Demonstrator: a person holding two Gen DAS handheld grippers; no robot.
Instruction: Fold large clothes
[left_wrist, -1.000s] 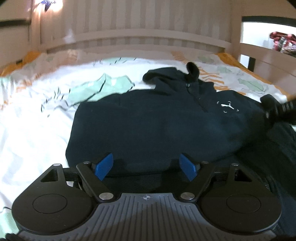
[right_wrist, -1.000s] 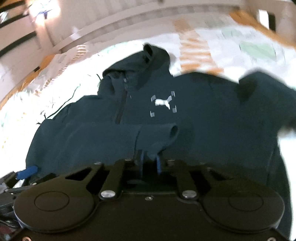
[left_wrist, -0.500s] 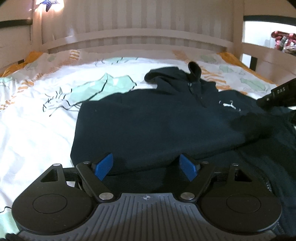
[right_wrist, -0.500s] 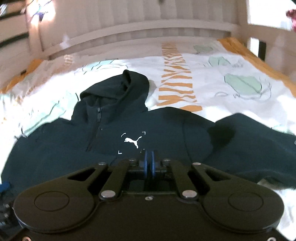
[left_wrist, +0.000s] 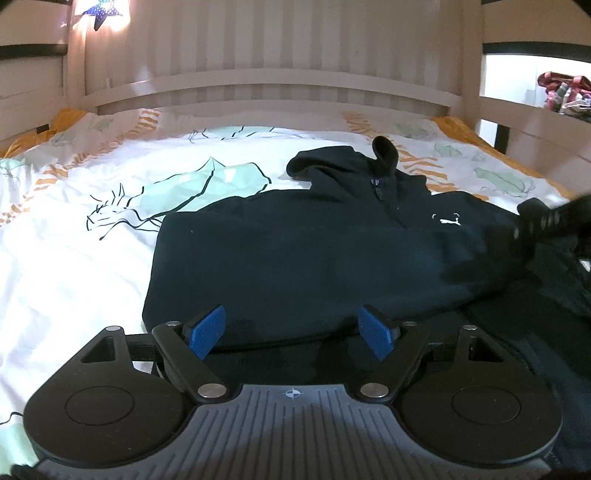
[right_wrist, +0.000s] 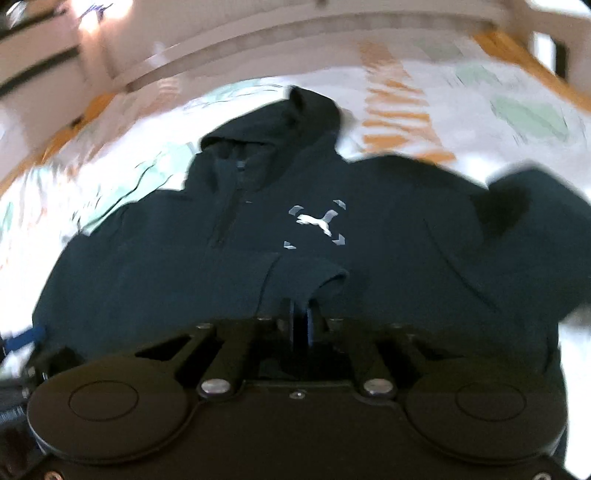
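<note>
One dark navy hooded sweatshirt (left_wrist: 295, 258) with a small white leaping-cat logo on the chest lies face up on the bed (left_wrist: 74, 258), spread over a white quilt cover printed with pale green shapes and orange stripes, its hood (left_wrist: 332, 166) pointing toward the slatted headboard (left_wrist: 273, 55). The folding looks barely past its opening stage: one sleeve appears already laid across the lower chest, while the other side of the garment is bunched and unfolded, and the hood and the hem have not been turned in at all. The right hand-held gripper (right_wrist: 301, 326) is clenched on a fold of dark cloth, what seems to be a cuff or sleeve end (right_wrist: 306, 273), just below the logo (this view is smeared, so the exact edge is hard to make out). The left hand-held gripper (left_wrist: 293, 330) hangs released over the near edge of the sweatshirt, its two blue pads (left_wrist: 207, 328) well apart with nothing between them. By my count: one sweatshirt, two grippers, one bed, and, off to the side beyond the bed rail, one heap of colourful fabric (left_wrist: 561, 92). I judge the remaining work to be the second side, then the body folded up.
</note>
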